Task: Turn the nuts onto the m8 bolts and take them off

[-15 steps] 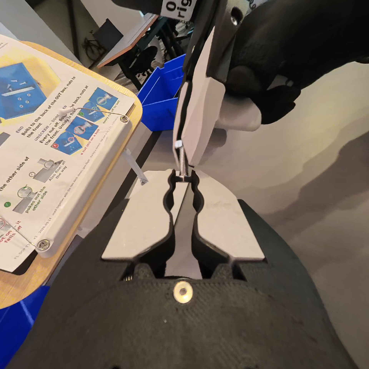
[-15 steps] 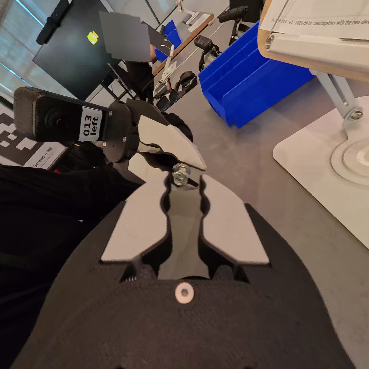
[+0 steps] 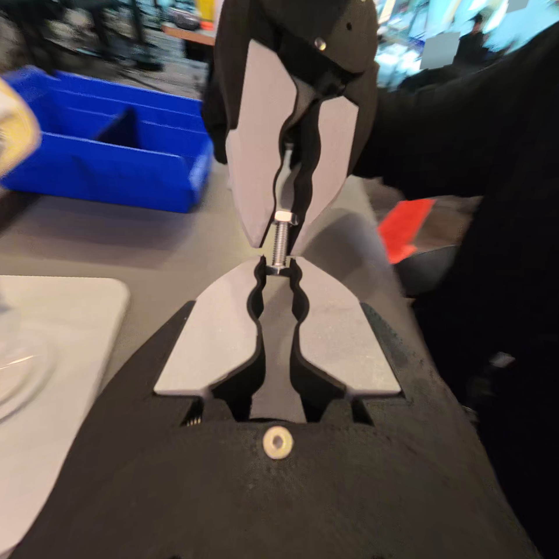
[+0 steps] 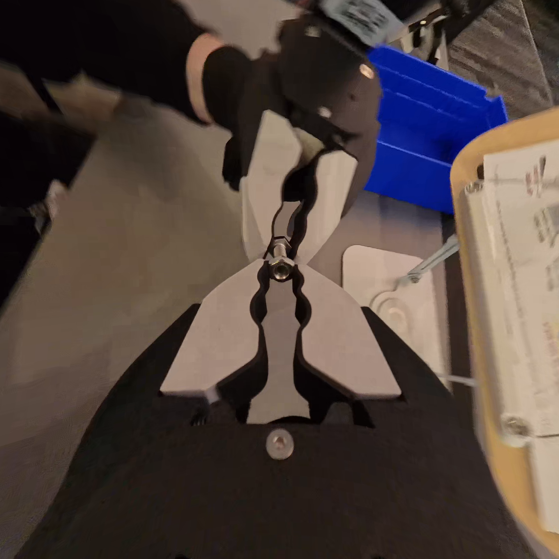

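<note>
M8 bolt (image 3: 279,242) sits right up front, held in mid-air above the grey tabletop (image 3: 121,242). The left gripper (image 3: 277,266) is nearly closed, and its tips pinch the bolt's hex head. The threaded shank runs straight away to the nut (image 3: 286,217), which the right gripper (image 4: 279,267) clamps at its own narrow tips. From the right wrist view you look straight into the nut's bore, so I'd judge it's only on the last few threads at the bolt's end.

Risks: the two axes look close to lined up, but a bit of tilt btwn them could cross-thread the nut or jam it. Both grips are at the very fingertips on small, smooth metal flats, so too much twist could spin the hex in the pads or pop it out. If the nut clears the threads w/o a firm pinch, it drops to the tabletop and rolls.

Materials: the fingers (image 3: 217,332) are flat matte grey plates w/ wavy black inner pads, set on a black textured body. The bolt and nut are shiny zinc-bright steel w/ fine threads. Beyond them lie a smooth white base plate (image 4: 393,287), a pale wooden board (image 4: 465,272) carrying a printed sheet (image 4: 520,272), and farthest off a glossy blue plastic bin (image 3: 106,157), blurred.
</note>
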Motion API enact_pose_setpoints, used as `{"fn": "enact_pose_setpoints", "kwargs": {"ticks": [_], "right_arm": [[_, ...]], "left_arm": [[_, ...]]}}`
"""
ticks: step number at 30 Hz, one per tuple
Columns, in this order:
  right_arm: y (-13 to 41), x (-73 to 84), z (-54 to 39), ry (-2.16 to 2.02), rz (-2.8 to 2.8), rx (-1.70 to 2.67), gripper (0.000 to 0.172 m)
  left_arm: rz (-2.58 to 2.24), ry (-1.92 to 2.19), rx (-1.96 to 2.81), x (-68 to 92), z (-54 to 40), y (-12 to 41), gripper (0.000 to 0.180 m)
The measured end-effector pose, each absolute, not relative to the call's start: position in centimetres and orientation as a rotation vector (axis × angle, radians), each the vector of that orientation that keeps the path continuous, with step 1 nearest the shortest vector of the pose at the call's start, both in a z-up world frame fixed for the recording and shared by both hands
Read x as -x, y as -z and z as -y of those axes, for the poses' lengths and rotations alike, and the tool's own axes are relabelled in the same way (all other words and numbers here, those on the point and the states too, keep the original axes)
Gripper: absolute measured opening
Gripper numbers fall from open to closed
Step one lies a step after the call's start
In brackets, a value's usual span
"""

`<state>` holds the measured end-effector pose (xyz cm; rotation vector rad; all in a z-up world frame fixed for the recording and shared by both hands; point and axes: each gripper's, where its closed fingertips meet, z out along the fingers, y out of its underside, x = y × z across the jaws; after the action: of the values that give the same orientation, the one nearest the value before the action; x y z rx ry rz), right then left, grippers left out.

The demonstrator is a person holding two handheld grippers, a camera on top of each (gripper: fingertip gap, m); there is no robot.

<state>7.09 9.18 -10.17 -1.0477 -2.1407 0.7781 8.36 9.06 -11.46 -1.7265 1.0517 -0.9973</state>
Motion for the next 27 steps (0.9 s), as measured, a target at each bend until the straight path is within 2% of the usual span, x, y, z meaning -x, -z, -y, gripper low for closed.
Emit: {"fn": "enact_pose_setpoints", "kwargs": {"ticks": [1, 4, 11, 27], "right_arm": [[10.3, -7.3, -8.8, -0.700, 2.190, 0.973, 0.015], [10.3, -7.6, -8.3, -0.523, 2.267, 0.796, 0.015], [11.1, -7.8, -8.1, -0.003, 2.263, 0.415, 0.015], [11.5, -8.8, -6.9, 0.278, 2.157, 0.118, 0.015]], "left_arm": [[-1.062, 1.113, 1.715, -8.6, -8.4, 11.5, 0.015], [-1.074, 1.351, 1.642, -9.0, -7.2, 11.2, 0.015], [-1.141, 1.626, 1.540, -9.2, -5.9, 12.0, 0.015], [-1.223, 1.822, 1.479, -10.0, -4.4, 12.7, 0.014]]}}
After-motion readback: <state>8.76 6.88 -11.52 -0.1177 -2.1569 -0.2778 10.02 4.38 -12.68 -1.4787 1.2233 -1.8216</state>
